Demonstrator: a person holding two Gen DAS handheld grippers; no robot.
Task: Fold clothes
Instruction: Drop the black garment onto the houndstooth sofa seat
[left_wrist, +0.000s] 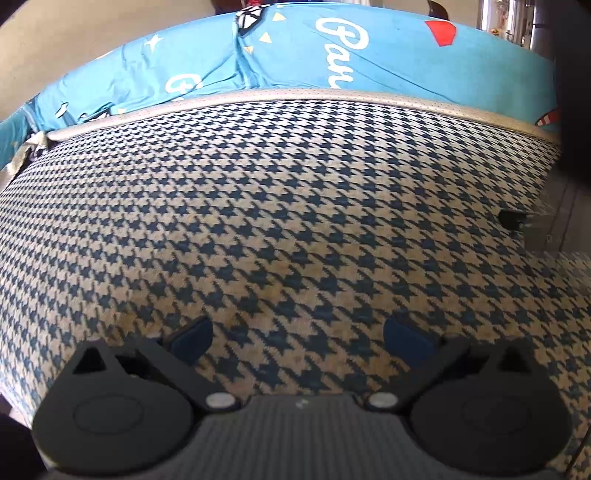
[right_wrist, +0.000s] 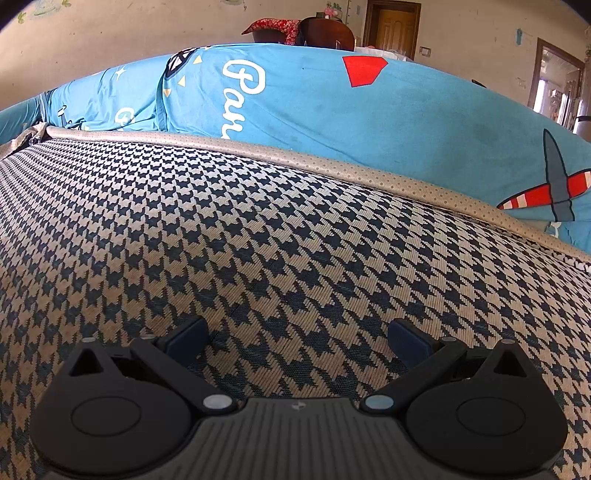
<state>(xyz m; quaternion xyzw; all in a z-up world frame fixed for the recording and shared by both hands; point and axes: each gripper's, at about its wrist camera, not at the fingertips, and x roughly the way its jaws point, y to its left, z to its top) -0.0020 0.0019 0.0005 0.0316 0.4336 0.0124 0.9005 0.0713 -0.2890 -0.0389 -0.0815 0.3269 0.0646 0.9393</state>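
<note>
Both tools (left_wrist: 297, 341) (right_wrist: 297, 338) gape over the houndstooth mat (right_wrist: 258, 229); no clothes between them

This is looking like a lived-in room of a home. A woven houndstooth mat in dark blue and cream (right_wrist: 258, 229), edged with a beige dotted fabric border (right_wrist: 369, 177), is filling the lower part of both views, and a bright blue printed bedsheet with white lettering and red shapes (right_wrist: 314, 103) is lying behind it across the middle. At the top of the right wrist view, a plastered off-white wall with small stickers (right_wrist: 110, 33) is showing, a brown wooden panelled door (right_wrist: 393, 24) is standing at upper centre right, and a second wood-framed doorway (right_wrist: 557, 85) is opening at far right.
</note>
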